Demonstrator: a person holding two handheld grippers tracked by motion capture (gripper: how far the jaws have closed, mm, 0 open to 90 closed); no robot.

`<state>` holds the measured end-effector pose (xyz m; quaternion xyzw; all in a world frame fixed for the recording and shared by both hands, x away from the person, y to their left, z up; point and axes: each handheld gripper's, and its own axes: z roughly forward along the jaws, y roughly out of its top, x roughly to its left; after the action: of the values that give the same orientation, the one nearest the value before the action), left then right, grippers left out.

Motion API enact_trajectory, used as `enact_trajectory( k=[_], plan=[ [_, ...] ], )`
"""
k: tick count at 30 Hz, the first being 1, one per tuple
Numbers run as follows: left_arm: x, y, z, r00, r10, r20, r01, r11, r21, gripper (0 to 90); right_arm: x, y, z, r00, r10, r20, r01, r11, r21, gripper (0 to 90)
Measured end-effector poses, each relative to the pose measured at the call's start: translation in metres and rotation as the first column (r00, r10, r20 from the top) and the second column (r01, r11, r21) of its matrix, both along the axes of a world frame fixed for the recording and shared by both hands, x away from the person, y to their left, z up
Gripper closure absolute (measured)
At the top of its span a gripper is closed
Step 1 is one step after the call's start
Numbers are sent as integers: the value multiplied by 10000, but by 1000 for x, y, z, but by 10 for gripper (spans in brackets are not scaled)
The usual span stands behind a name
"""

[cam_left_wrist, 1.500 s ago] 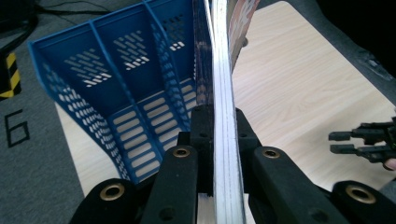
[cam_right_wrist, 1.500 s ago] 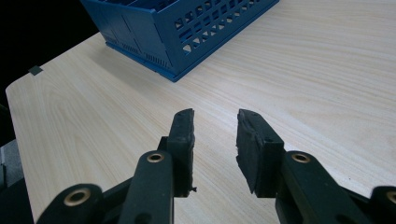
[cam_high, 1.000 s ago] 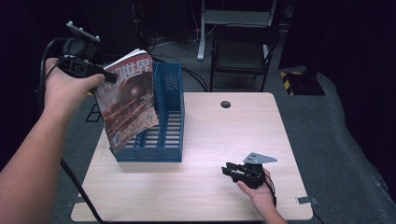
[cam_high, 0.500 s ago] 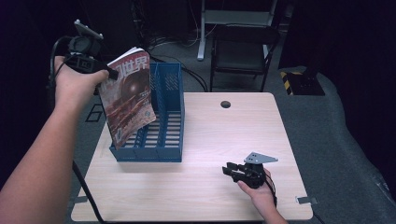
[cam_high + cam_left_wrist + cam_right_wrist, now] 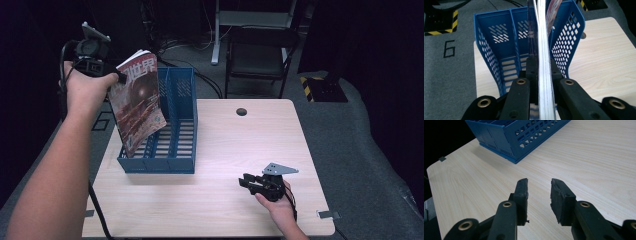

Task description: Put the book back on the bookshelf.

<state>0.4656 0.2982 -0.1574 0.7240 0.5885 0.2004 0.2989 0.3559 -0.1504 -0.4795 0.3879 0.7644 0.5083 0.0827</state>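
Note:
A magazine (image 5: 139, 102) with a red and brown cover hangs upright, its lower edge inside the left compartment of the blue file rack (image 5: 177, 150). My left gripper (image 5: 116, 77) is shut on the magazine's upper left edge. In the left gripper view the jaws pinch the magazine's white page edges (image 5: 544, 65), with the blue rack (image 5: 496, 57) below. My right gripper (image 5: 245, 182) lies low on the table (image 5: 240, 145) near the front right. Its jaws stand open with nothing between them, as the right gripper view (image 5: 538, 192) shows.
The rack stands at the table's left side; its right compartment holds nothing. A dark round hole (image 5: 241, 111) sits near the table's far edge. A black chair (image 5: 257, 55) and cables are on the floor beyond. The rack's corner (image 5: 519, 137) lies ahead of the right gripper.
My left gripper has carried the magazine down and slightly right, bringing it more upright with its lower edge deeper in the rack. The right gripper has stayed still.

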Motion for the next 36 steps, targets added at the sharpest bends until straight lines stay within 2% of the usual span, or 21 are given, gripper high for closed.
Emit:
enact_trajectory(
  k=[10, 18, 23, 36],
  plan=[
    [7, -1, -7, 9994, 315, 137, -314, 9995, -96, 840, 1, -1, 0, 10000, -10, 39, 10, 10000, 24, 667],
    [14, -4, -17, 9982, 581, 131, -580, 9983, -16, 840, 1, -3, 0, 10000, -1, 26, 1, 10000, -9, 667],
    [19, -5, -25, 9970, 738, 237, -733, 9971, -179, 840, 1, -3, 0, 10000, -15, 34, 15, 10000, 21, 667],
    [28, -14, -36, 9959, 854, 288, -849, 9962, -209, 840, 1, -3, 1, 10000, -69, 38, 69, 9999, 95, 667]
  ],
)
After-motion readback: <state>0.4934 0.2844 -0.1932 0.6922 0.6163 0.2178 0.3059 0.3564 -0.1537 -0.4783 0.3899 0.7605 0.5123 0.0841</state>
